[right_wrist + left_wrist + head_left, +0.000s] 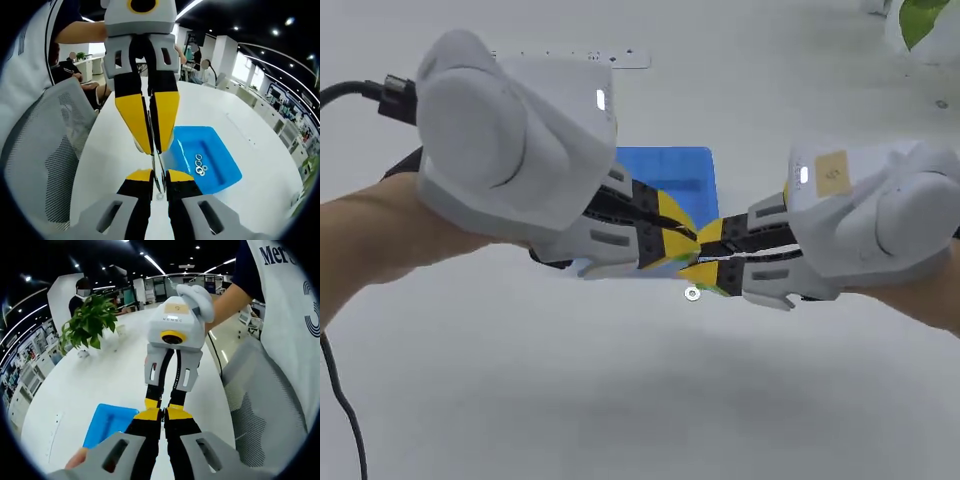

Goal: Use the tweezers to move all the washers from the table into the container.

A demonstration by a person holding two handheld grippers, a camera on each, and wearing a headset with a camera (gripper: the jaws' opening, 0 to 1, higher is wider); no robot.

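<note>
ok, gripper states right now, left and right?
left gripper: shut on the tweezers.
right gripper: shut on the same tweezers.

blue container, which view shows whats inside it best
The right gripper view: it looks into the open blue container, with the washers lying on its floor. The head view catches its far part, the left gripper view a bare stretch.

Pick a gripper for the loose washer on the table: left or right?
Left, probably. The left gripper clamps the tweezers, tips nearly at the washer; the right gripper just flanks those tips.
</note>
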